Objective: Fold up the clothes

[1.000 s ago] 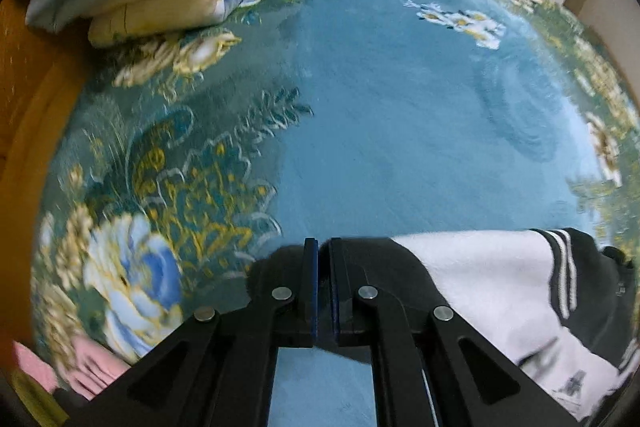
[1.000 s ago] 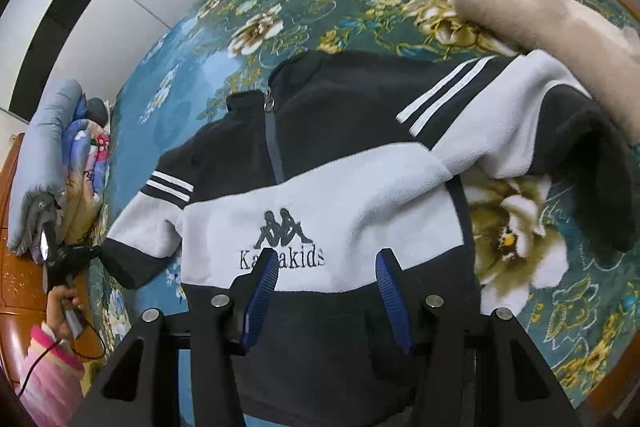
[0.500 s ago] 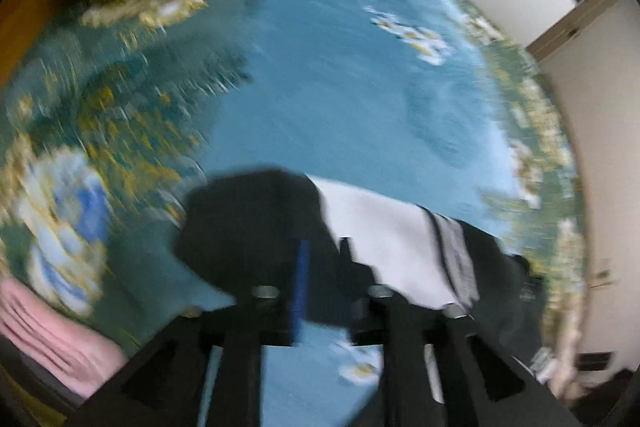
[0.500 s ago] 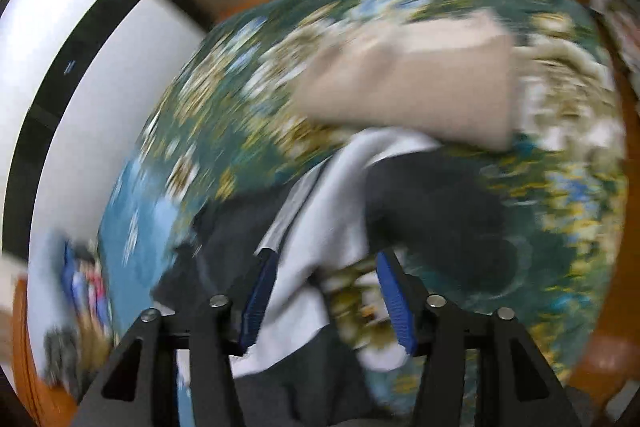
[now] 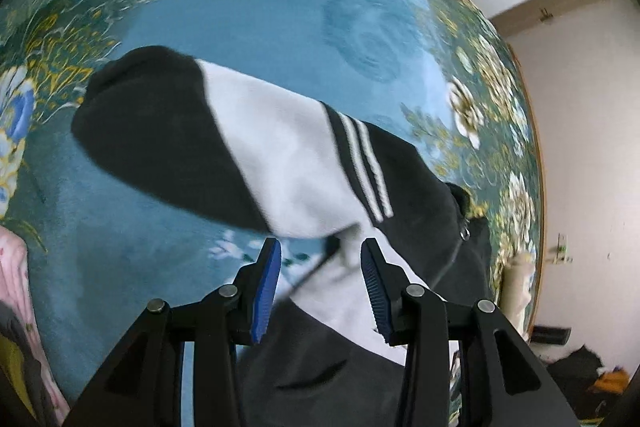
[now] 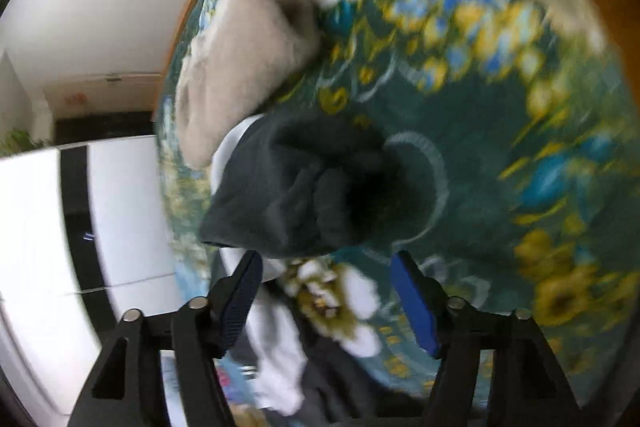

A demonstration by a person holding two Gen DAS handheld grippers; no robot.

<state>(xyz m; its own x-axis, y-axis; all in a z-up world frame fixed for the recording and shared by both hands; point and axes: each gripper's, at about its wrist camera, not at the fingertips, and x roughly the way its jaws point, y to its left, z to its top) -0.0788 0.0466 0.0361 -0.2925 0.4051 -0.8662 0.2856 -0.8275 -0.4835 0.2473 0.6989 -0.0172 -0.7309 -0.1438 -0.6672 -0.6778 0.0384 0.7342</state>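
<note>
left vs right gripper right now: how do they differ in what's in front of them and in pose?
The left gripper faces the black-and-white fleece jacket's striped sleeve, laid out across the teal floral bedspread. The right gripper faces that jacket's bunched dark cuff, beside a beige fluffy garment. The right view is far blurrier. Both have blue-padded jaws open, gripping nothing.

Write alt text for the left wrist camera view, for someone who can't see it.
An open left gripper hovers over a black-and-white fleece jacket whose striped sleeve stretches across a teal floral blanket. A white wall shows at right.
</note>
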